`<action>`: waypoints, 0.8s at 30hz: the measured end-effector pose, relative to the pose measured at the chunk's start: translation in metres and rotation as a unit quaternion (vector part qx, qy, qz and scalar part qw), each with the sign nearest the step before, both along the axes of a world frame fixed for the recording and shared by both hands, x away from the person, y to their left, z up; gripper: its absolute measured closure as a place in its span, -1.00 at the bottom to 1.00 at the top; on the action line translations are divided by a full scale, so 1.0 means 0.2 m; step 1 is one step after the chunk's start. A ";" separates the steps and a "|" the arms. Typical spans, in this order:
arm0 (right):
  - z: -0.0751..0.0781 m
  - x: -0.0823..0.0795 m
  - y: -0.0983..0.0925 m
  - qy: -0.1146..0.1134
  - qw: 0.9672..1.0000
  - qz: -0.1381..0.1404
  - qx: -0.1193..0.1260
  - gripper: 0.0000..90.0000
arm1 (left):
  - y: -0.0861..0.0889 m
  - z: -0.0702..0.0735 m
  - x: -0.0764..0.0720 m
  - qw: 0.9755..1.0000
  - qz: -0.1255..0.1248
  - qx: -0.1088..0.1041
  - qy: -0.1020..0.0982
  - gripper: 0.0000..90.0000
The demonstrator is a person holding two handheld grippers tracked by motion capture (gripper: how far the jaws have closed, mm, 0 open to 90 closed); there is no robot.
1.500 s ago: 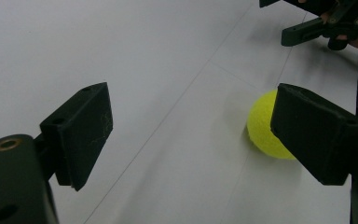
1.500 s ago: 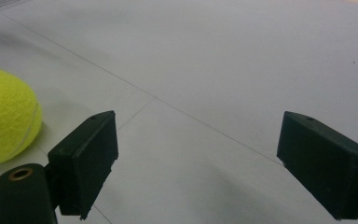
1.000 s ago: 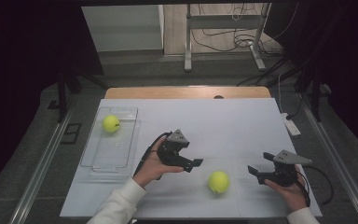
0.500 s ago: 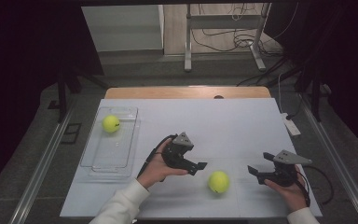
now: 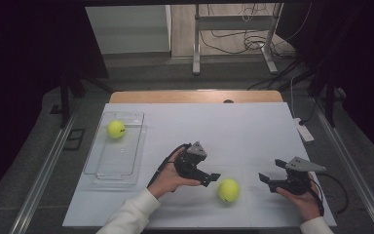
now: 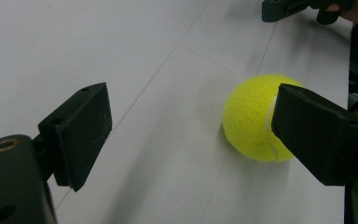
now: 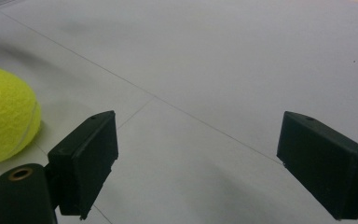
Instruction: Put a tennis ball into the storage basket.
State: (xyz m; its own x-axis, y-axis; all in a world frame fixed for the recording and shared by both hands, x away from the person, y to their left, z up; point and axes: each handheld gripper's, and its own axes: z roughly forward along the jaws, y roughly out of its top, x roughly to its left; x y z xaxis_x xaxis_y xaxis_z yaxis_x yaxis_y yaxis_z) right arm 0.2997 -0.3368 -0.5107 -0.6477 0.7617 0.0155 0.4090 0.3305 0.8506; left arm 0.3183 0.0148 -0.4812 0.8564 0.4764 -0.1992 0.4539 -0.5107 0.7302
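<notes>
The tennis ball [image 5: 228, 189] lies just ahead of the left gripper [image 5: 213, 178], jaws apart.

left gripper view: one jaw is covering the right edge of the near tennis ball [image 6: 251, 119] | right gripper [image 6: 303, 7] is running off the top edge | right gripper view: near tennis ball [image 7: 4, 116] is being cut by the left edge | high view: print on the far tennis ball [image 5: 116, 129] in the clear tray [image 5: 100, 170] is staying too small to read
</notes>
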 end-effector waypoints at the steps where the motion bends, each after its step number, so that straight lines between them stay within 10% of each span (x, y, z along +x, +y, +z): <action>1: 0.00 0.00 0.00 0.000 1.000 0.000 0.000 -0.72 | -0.01 0.00 0.00 1.000 -0.003 0.002 0.001 -0.71; 24: 0.00 0.00 0.00 0.000 1.000 0.000 0.000 -0.72 | -0.13 -0.04 -0.07 0.999 -0.049 0.009 0.016 -0.79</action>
